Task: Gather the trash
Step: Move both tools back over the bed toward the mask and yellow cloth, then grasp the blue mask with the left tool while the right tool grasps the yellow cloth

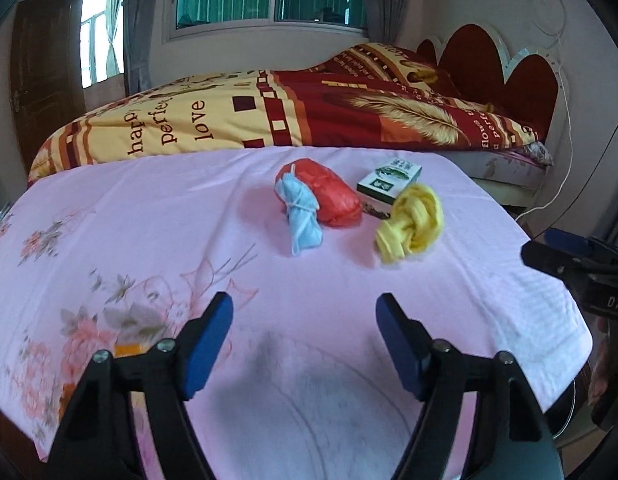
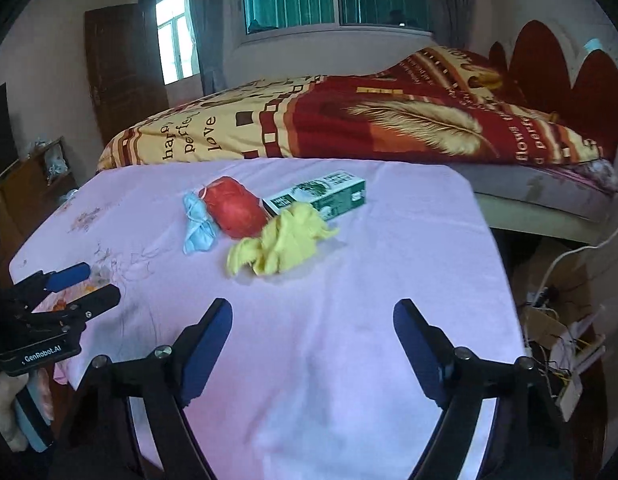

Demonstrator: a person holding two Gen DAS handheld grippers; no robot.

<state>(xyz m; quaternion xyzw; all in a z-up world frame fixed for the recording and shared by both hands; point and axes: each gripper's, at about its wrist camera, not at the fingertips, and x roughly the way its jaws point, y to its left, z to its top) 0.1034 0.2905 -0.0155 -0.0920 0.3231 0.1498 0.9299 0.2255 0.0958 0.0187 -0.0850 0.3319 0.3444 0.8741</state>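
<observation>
My left tool [image 1: 304,310] and right tool [image 2: 312,316] hover wide and empty over the pink-clothed table [image 1: 149,216]; I should approach the yellow knotted bag [image 2: 283,240] low and centred.

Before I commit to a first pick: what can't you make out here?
- Any trash bin: in neither wrist view.
- Dark scrap by the green-and-white carton: left view only; the knotted yellow plastic bag hides it in the right view.
- Carton print: too small.
- Red plastic bundle, far side: hidden by itself; the crumpled light-blue wad covers part.
</observation>
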